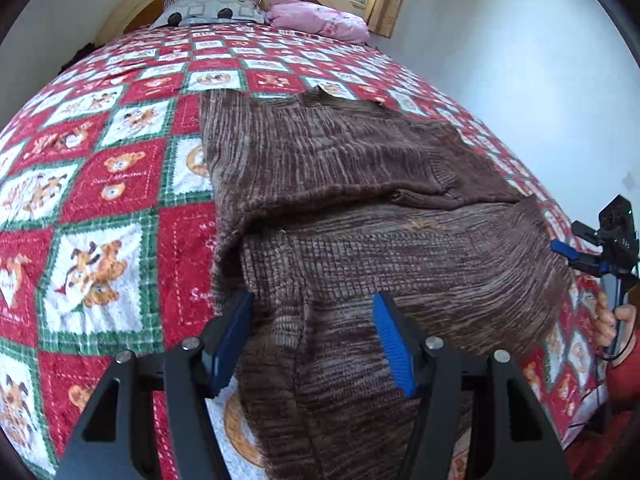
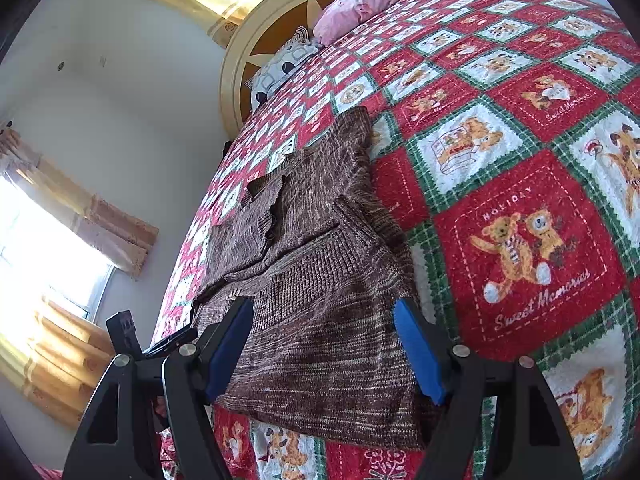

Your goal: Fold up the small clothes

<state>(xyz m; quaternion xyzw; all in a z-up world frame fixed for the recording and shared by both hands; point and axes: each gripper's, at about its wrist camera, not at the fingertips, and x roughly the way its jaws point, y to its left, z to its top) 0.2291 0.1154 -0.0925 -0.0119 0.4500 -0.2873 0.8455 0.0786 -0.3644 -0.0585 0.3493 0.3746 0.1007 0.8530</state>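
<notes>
A brown knit sweater (image 1: 384, 248) lies on the bed, its sleeves folded in over the body and its hem toward me. My left gripper (image 1: 312, 300) hovers over the near left part of the hem. Its blue pads (image 1: 390, 336) stand wide apart and open, with knit beneath them and nothing pinched. In the right wrist view the same sweater (image 2: 320, 288) stretches away, and my right gripper (image 2: 324, 306) is open above its near edge, one pad at each side. The right gripper (image 1: 576, 258) also shows at the sweater's right edge, held by a hand (image 1: 612, 320).
A red, green and white teddy-bear quilt (image 1: 100, 208) covers the bed. Two pillows, one grey (image 1: 208, 10) and one pink (image 1: 320, 20), lie by the round headboard (image 1: 132, 0). White walls and curtained windows (image 2: 60, 248) surround the bed.
</notes>
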